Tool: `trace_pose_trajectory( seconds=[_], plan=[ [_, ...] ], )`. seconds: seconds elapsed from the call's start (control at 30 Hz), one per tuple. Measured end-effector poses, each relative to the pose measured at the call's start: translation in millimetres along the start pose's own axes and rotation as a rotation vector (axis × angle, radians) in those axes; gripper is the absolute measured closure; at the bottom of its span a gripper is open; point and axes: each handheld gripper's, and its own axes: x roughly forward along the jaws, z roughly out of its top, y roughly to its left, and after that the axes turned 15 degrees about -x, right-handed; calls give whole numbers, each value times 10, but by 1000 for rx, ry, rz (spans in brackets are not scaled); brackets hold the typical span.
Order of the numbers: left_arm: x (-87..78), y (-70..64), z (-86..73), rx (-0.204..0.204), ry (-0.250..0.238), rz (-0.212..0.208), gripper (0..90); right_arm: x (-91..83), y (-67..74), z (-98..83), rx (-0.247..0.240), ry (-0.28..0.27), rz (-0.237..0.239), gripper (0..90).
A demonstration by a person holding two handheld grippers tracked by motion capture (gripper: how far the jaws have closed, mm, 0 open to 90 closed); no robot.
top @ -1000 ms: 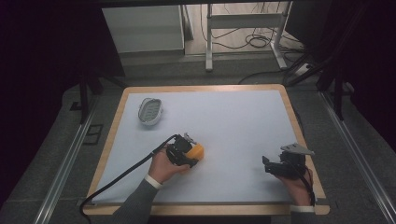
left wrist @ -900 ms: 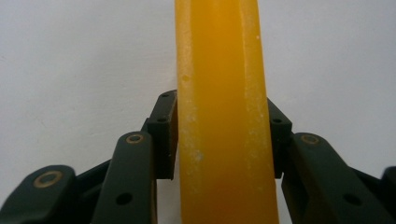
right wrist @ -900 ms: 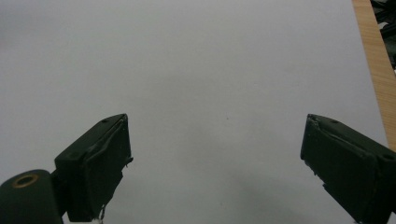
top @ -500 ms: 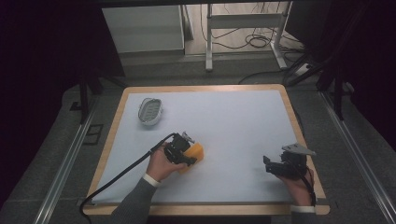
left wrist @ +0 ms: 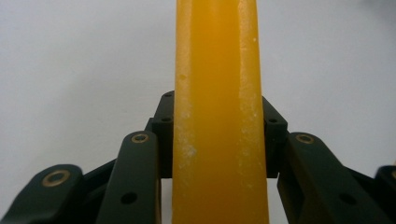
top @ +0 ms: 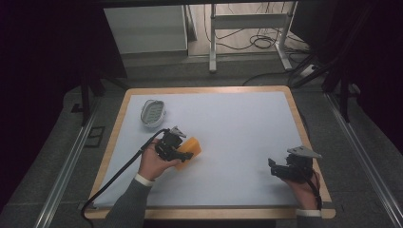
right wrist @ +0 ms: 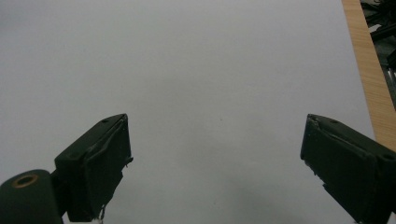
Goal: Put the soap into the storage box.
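An orange-yellow bar [top: 191, 146], like a bar of soap, is held a little above the white table top at the front left. My left gripper [top: 184, 155] is shut on it. In the left gripper view the bar [left wrist: 217, 93] stands on edge between the two black jaws, whose pads press on its sides, and my left gripper [left wrist: 217, 140] is hidden behind it in the middle. At the front right my right gripper [top: 274, 169] rests low over the table. Its jaws stand wide apart, and my right gripper [right wrist: 215, 154] has only white surface between them.
A grey oval dish [top: 153, 113] with a ribbed floor sits at the table's back left. The white table has a wooden rim [top: 209, 90]. The left gripper's black cable [top: 119, 175] trails off the front left corner. Beyond the table are a floor, cables and metal frame legs.
My left gripper has lifted the orange bar slightly and carried it a little to the left and away from me. The right gripper has stayed in place.
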Motion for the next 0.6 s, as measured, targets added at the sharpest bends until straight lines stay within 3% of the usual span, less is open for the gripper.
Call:
trace_pose_trajectory(
  seconds=[0.2,0.33,0.6],
  plan=[
    [-57,9,1,7,-22,14,611,3,1,-3,2,1,1,87],
    [-117,-2,7,6,-27,-9,611,1,2,-2,2,1,1,87],
    [-167,34,27,-1,-43,0,611,-1,7,0,1,-1,-1,87]
  ],
)
